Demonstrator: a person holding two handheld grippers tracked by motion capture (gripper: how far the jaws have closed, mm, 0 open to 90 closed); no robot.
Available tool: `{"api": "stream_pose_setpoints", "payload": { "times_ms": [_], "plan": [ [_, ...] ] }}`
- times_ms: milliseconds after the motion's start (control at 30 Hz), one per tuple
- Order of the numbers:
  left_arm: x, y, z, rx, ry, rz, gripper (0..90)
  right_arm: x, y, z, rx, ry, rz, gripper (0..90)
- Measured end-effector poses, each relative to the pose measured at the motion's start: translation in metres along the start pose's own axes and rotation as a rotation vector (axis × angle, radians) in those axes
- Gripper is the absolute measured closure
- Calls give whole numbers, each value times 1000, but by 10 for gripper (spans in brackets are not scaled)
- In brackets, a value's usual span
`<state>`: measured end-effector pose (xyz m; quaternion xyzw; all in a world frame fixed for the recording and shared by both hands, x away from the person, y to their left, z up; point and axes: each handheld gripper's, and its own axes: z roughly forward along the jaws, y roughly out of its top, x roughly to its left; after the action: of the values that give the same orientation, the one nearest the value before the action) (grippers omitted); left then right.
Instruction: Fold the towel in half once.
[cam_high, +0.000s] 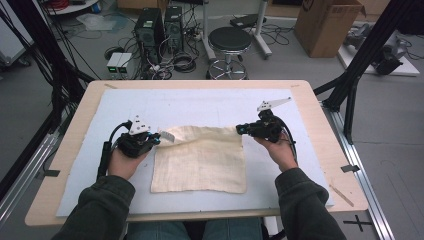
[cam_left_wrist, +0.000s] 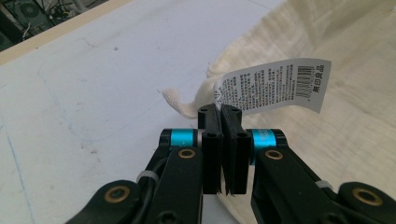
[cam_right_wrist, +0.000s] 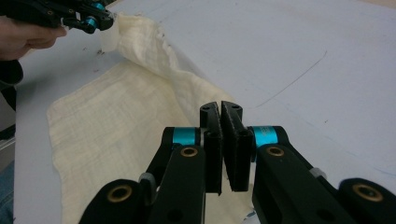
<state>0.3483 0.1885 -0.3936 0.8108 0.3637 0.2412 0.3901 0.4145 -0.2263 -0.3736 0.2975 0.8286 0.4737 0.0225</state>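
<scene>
A cream cloth (cam_high: 200, 160) lies on the white mat (cam_high: 200, 102), its far edge lifted off the mat between my two grippers. My left gripper (cam_high: 159, 139) is shut on the cloth's far left corner, right beside a white printed label (cam_high: 167, 136). In the left gripper view the jaws (cam_left_wrist: 220, 111) pinch the cloth (cam_left_wrist: 355, 93) under the label (cam_left_wrist: 275, 86). My right gripper (cam_high: 239, 129) is shut on the far right corner. In the right gripper view its jaws (cam_right_wrist: 220, 108) close on the cloth (cam_right_wrist: 107, 126) edge, with the left gripper (cam_right_wrist: 93, 21) at the top left.
The mat covers most of a wooden table (cam_high: 320, 130). Behind the table stand a black stool (cam_high: 229, 42), computer towers (cam_high: 157, 30) with cables, and a cardboard box (cam_high: 327, 22). Black frame poles (cam_high: 362, 60) rise at the right.
</scene>
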Motion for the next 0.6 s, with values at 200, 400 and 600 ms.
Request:
{"api": "stream_pose_setpoints", "payload": {
  "times_ms": [200,400,600],
  "plan": [
    [-5,-2,-4,2,-3,13,866,5,0,-4,-1,2,-3,874],
    [-10,-7,-9,-5,-6,22,865,8,-1,-7,12,7,-1,874],
    [-14,-17,-12,-3,-15,11,866,15,-4,-8,8,16,-14,874]
  ]
}}
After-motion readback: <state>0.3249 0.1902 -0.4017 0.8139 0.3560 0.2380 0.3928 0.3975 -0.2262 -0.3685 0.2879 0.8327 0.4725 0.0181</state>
